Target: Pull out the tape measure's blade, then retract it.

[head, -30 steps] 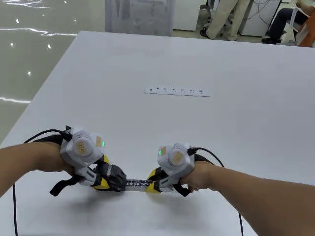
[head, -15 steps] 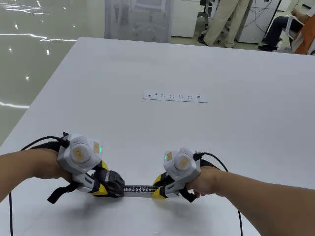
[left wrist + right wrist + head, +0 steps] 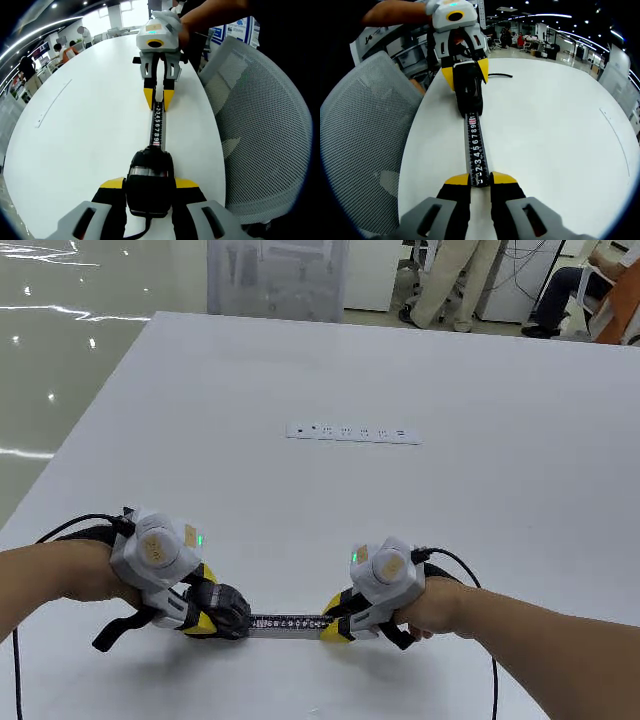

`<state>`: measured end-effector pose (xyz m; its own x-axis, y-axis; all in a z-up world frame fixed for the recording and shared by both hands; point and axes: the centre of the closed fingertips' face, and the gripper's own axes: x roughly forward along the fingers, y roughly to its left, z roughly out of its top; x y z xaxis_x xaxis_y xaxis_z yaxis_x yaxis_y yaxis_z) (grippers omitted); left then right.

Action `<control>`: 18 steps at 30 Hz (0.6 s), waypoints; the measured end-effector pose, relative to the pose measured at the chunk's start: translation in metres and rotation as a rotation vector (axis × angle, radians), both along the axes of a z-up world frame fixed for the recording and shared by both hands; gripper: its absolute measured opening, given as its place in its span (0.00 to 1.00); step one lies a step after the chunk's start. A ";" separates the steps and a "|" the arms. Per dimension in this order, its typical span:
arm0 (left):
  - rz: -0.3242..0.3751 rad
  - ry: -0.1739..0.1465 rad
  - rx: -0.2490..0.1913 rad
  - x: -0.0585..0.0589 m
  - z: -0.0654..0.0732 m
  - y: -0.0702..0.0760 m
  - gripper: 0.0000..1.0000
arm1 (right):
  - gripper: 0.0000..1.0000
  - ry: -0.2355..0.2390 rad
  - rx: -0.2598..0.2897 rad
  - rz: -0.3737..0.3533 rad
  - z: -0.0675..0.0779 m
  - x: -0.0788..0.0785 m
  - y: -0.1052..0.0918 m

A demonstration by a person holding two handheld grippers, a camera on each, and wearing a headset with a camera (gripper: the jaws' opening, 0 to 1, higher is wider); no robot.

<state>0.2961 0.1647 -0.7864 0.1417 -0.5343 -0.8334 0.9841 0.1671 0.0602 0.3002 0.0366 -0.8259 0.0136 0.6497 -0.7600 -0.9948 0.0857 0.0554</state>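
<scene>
A black tape measure case (image 3: pixel 224 609) lies near the front edge of the white table (image 3: pixel 400 370), and my left gripper (image 3: pixel 203 614) is shut around it. In the left gripper view the case (image 3: pixel 150 180) sits between the yellow fingertips (image 3: pixel 112 183). The numbered blade (image 3: pixel 288 623) runs right from the case to my right gripper (image 3: pixel 336 626), which is shut on the blade's end. The right gripper view has the blade (image 3: pixel 475 145) leading from my right gripper (image 3: pixel 480 180) to the case (image 3: pixel 469 92).
A white power strip (image 3: pixel 352 433) lies flat at the middle of the table. A grey mesh chair (image 3: pixel 260 125) stands just off the table's near edge. People (image 3: pixel 450 280) stand and sit beyond the far edge. Black cables (image 3: pixel 463 571) trail from both grippers.
My right gripper has slid to the right with the blade's end, so more numbered blade shows between the grippers. The left gripper and case have stayed about in place.
</scene>
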 end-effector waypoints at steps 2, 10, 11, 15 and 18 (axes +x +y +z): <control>0.003 -0.001 -0.002 0.000 0.000 0.000 0.31 | 0.13 -0.001 -0.001 -0.003 0.000 0.000 -0.002; 0.007 -0.003 -0.003 0.001 0.000 0.000 0.31 | 0.13 -0.017 -0.006 -0.001 0.000 0.001 -0.015; 0.008 -0.004 -0.004 0.001 0.000 0.000 0.31 | 0.13 -0.018 -0.007 0.001 0.000 0.001 -0.016; 0.012 -0.006 -0.006 0.001 0.000 0.000 0.31 | 0.13 -0.023 -0.011 -0.004 0.001 0.002 -0.024; 0.013 -0.006 -0.005 0.000 0.000 0.000 0.31 | 0.13 -0.023 -0.018 -0.007 0.001 0.002 -0.031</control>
<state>0.2965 0.1647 -0.7865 0.1537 -0.5367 -0.8296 0.9815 0.1802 0.0653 0.3021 0.0054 -0.8254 0.0361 0.6359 -0.7709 -0.9951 0.0938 0.0308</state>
